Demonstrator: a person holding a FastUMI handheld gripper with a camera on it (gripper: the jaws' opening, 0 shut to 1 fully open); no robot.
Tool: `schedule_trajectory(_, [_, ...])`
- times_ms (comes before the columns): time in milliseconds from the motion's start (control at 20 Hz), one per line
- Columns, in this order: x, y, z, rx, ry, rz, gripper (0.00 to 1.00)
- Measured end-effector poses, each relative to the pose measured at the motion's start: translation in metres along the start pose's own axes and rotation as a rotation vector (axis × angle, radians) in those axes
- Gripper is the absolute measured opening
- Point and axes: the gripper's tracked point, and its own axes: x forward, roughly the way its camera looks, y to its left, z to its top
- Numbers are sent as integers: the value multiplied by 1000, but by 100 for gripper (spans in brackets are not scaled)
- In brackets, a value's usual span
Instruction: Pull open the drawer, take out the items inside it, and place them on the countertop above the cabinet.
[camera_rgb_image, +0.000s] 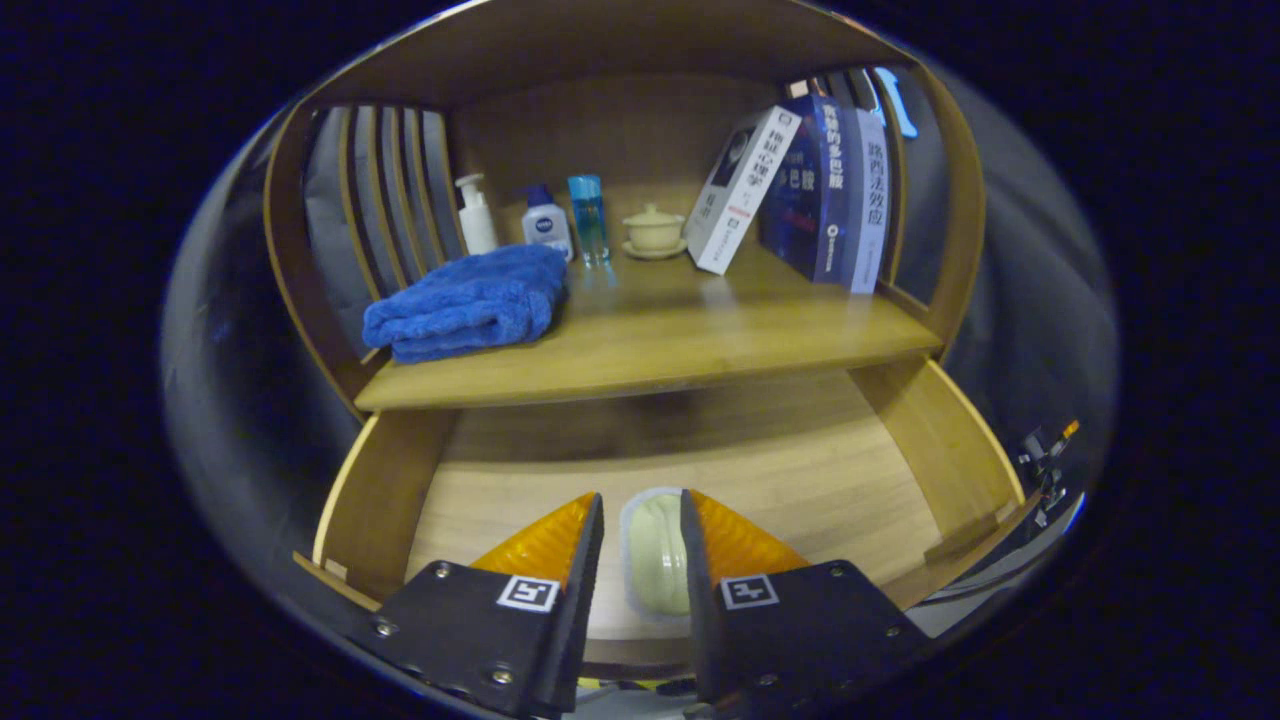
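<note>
So right up front, the gripper (642, 545) has its two fingers fairly narrow around a small pale green item (657, 560) in what looks like a clear wrapper or tray. It sits between the fingers, near the front of the drawer (800, 480). Both fingers seem to be right against its sides, but with the fisheye warp I can't honestly swear they're both pressing on it rather than just framing it, so take that as a maybe.

The drawer itself is pulled well out, so I'd call that first step done. Its wooden floor looks bare apart from that one item, as far as I can see, though the strip under the countertop is in shadow.

Next up, the countertop (680, 340) above it. A folded blue towel (468, 300) lies on its left side, close to the front edge. I can't tell whether that came out of the drawer or was always there.

Further back along the rear: a white pump bottle (476, 215), a small white and blue bottle (546, 222), a blue bottle (588, 217), a lidded cream cup on a saucer (654, 232), and leaning books (800, 195) on the right.

My read: what's left is lifting the pale item and setting it on the open middle of the countertop.
</note>
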Motion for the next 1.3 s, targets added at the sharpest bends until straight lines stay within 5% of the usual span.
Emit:
schedule_trajectory(500, [41,-15,-49,-50,246,-28,44])
schedule_trajectory(600, [44,-12,-46,-42,219,-19,45])
schedule_trajectory(800, [45,-16,-41,-19,194,-25,17])
schedule_trajectory(1300, [-4,-6,11,-51,-32,-10,16])
